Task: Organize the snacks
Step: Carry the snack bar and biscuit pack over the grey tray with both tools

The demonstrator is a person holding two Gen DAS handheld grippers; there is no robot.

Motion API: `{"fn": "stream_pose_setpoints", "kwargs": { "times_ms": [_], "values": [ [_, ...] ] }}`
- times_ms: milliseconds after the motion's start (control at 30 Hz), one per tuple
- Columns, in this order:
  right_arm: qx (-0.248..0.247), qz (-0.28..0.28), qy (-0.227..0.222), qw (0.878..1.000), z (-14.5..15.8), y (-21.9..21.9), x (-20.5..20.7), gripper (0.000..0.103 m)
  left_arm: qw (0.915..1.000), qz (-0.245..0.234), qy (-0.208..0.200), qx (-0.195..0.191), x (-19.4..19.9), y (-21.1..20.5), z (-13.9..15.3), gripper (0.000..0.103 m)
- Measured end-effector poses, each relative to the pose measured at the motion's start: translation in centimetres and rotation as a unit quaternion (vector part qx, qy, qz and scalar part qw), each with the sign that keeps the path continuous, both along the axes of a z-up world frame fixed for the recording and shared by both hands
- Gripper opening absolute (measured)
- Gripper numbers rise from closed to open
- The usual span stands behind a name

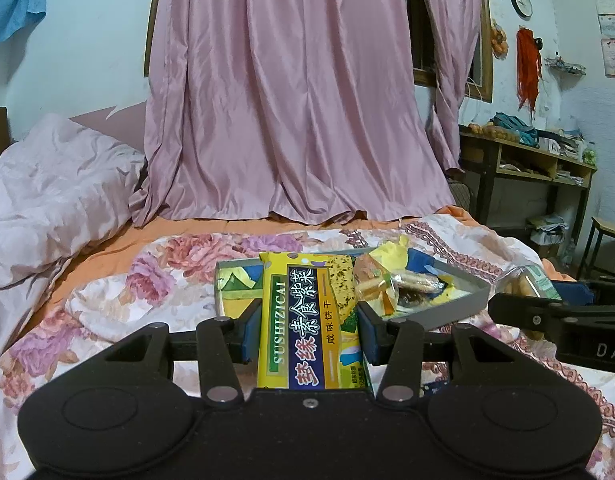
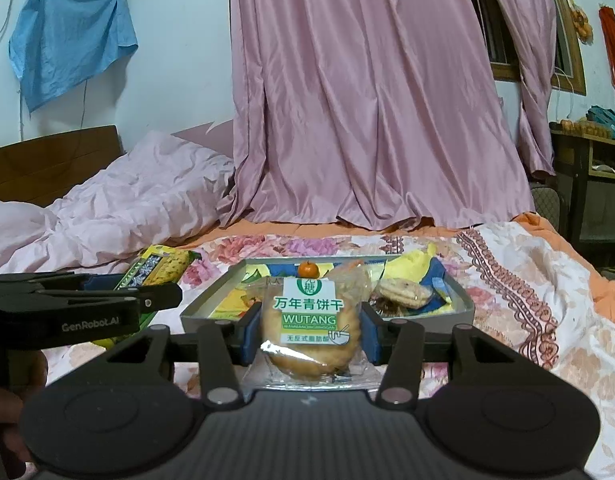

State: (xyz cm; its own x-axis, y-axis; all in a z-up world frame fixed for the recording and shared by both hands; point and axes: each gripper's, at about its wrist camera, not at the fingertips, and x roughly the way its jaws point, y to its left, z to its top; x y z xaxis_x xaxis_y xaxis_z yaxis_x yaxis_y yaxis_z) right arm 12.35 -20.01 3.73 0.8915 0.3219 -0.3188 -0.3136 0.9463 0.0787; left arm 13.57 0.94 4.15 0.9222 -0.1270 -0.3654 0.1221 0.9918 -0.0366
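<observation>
Left gripper fingers clamped on a yellow seaweed cracker packet, long axis pointing away toward the grey tray on the floral bedspread, right gripper fingers clamped on a clear-wrapped biscuit pack, label upright, just before the tray.

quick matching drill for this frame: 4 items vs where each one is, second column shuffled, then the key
Items:
1. yellow seaweed cracker pack
2. clear-wrapped WUTANG biscuit
3. small orange fruit
4. wall clock

Places:
A. in the grey tray, near its far edge
B. between the fingers of the left hand-held gripper
C. high on the wall, right of the pink curtain
D. between the fingers of the right hand-held gripper

Pairs: 1-B, 2-D, 3-A, 4-C
</observation>
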Motion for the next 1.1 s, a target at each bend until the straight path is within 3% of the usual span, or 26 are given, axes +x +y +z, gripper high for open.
{"fn": "stream_pose_setpoints", "kwargs": {
  "times_ms": [600, 1100],
  "values": [
    [-0.024, -0.020, -0.025, 0.999, 1.6, 0.0, 8.1, 0.053, 0.9995, 0.016, 0.018, -0.021, 9.6, 0.4, -0.3, 0.050],
    [-0.034, -0.041, 0.019, 0.998, -0.7, -0.3, 15.8, 0.053, 0.9975, 0.016, 0.065, -0.025, 16.6, -0.3, -2.8, 0.050]
  ]
}}
